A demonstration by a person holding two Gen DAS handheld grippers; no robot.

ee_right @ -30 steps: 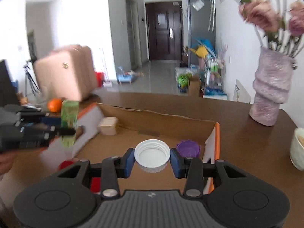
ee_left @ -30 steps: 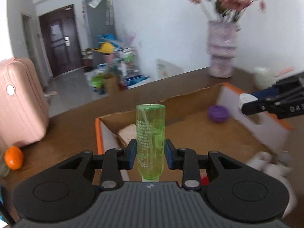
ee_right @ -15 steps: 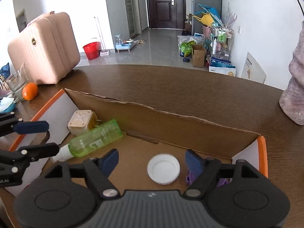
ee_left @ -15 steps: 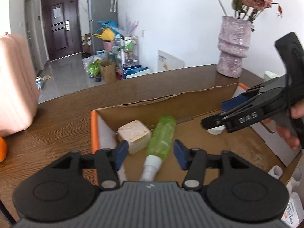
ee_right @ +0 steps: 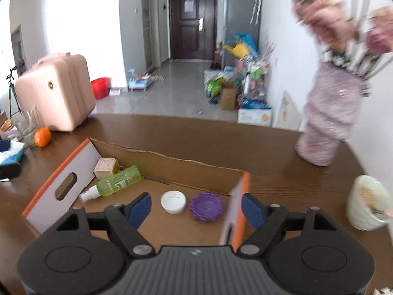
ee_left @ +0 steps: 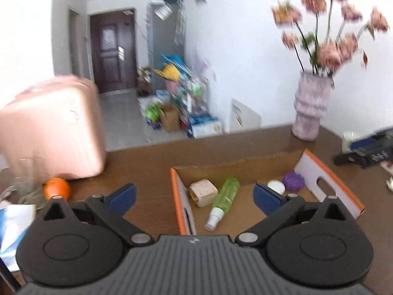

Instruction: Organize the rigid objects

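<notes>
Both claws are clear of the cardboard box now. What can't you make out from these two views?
- Print on the green plastic spray bottle: too small, both views.
- Contents of the pale ceramic cup: blurred, right wrist view.
- Near end of the cardboard box: hidden behind each claw's body.
- Right claw: blurred and cut off by the edge in the left wrist view.

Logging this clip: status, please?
Left gripper and right gripper open, jaws just widened, nothing between. Green plastic spray bottle and white round lid lie in cardboard box. Nothing obstructing.

A green spray bottle (ee_right: 116, 182) is lying on its side in the cardboard box (ee_right: 172, 164); a white lid (ee_right: 173, 201) and purple lid (ee_right: 206, 206) are sitting nearby; a beige cube (ee_right: 106, 168) is touching the bottle.
</notes>
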